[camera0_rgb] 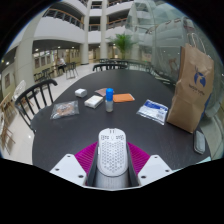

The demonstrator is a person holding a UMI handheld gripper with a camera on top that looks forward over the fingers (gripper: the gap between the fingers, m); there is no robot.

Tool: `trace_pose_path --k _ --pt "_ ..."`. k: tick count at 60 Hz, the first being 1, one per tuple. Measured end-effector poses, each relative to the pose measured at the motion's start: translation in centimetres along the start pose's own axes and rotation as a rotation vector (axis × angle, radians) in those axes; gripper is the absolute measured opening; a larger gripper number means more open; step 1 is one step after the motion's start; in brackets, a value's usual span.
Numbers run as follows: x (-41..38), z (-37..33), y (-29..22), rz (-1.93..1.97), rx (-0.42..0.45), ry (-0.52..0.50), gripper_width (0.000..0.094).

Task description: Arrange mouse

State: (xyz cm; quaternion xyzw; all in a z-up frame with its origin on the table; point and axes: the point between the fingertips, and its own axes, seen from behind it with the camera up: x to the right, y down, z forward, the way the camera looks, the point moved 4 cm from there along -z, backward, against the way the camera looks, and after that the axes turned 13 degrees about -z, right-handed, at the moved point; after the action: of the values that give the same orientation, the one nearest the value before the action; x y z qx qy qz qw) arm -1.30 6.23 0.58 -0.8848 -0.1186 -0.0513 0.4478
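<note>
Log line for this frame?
gripper: shut on mouse | mouse: white, above table | ahead: bottle, paper bag

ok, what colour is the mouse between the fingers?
White, with a perforated shell: the mouse shows best in the gripper view.

A dark round table (pixel 60 135) bears a paper bag (pixel 191 88), packets (pixel 153 110) and a bottle (pixel 109 98).

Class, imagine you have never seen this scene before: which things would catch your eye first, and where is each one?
First, the white perforated mouse, sitting between the gripper's pink-padded fingers at the near edge of the round dark table. Next, the tall brown paper bag standing on the table beyond the fingers to the right. Farther back sits a small blue bottle among flat white packets.
</note>
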Motion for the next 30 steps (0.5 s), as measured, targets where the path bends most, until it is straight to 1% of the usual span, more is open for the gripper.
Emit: trace_pose_path --k 4,8,11,13,16,19,22,26,30 --pt "-0.1 0.2 -0.1 0.006 -0.011 0.013 0.0477" --pt "-0.1 0.1 -0.2 0.014 -0.017 0.017 0.0402" --pt "-0.6 -0.8 -0.2 0.023 -0.021 -0.012 0.0390" --pt "-1.1 -2.2 -0.9 0.044 0.006 -0.051 0.0373" --pt "-1.0 -5.6 -3.0 0.070 0.086 -0.071 0.0372" --pt "1.0 -9.8 -4.5 0.067 0.160 -0.029 0.0372" --pt "3.5 -14.1 -5.6 0.045 0.213 0.019 0.0371" --pt "6.6 -19.6 -4.7 0.020 0.240 0.087 0.0371" --pt "9.9 -23.2 -1.7 0.003 0.219 0.148 0.0370"
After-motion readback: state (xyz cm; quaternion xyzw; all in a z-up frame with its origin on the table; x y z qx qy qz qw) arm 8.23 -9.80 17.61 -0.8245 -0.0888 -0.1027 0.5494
